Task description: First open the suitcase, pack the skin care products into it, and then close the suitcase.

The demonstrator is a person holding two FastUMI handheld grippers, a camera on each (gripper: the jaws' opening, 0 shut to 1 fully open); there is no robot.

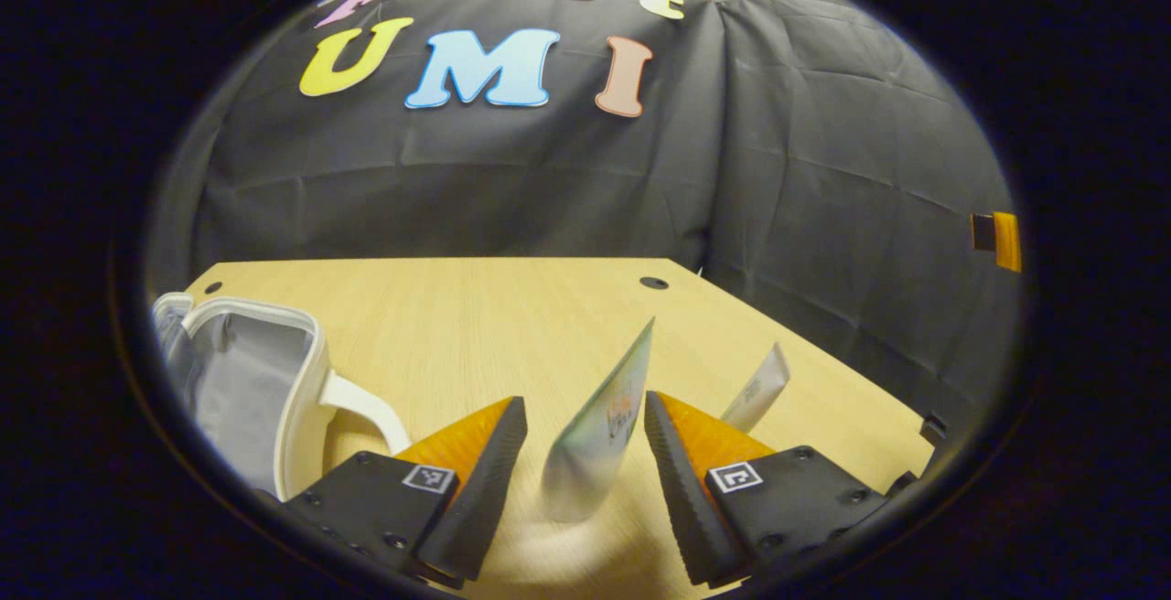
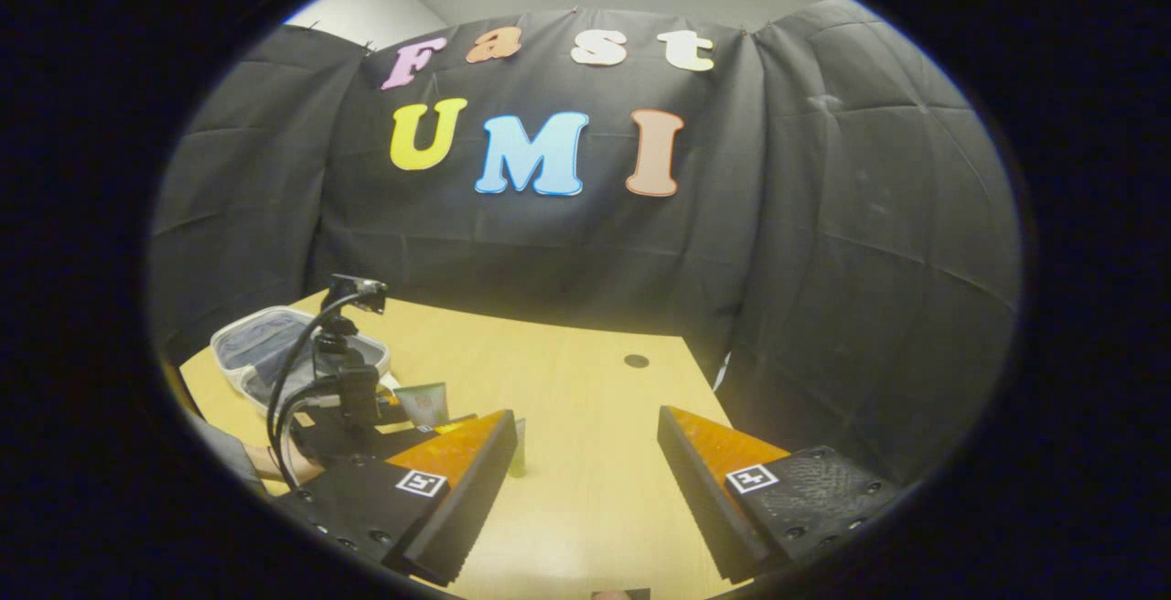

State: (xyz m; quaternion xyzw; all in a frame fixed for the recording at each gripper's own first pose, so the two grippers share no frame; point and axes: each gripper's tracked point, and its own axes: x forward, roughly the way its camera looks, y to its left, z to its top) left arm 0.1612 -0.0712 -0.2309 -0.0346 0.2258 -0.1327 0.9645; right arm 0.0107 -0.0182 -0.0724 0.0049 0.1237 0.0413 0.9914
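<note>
Left gripper [image 1: 585, 440] is spread wide around an upright tube [image 1: 599, 426], fingers not touching it yet. It should be squeezed mid-body before lifting toward the open suitcase [image 1: 247, 380], far left. Right gripper [image 2: 585, 454] is hanging open, empty.

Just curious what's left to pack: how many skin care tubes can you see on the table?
2: one tube stands between the left gripper fingers, another tube just behind its right finger. Others may be hidden.

No readable text: the print on the tube [image 1: 599, 417] between the left gripper [image 1: 585, 440] fingers is blurred.
</note>
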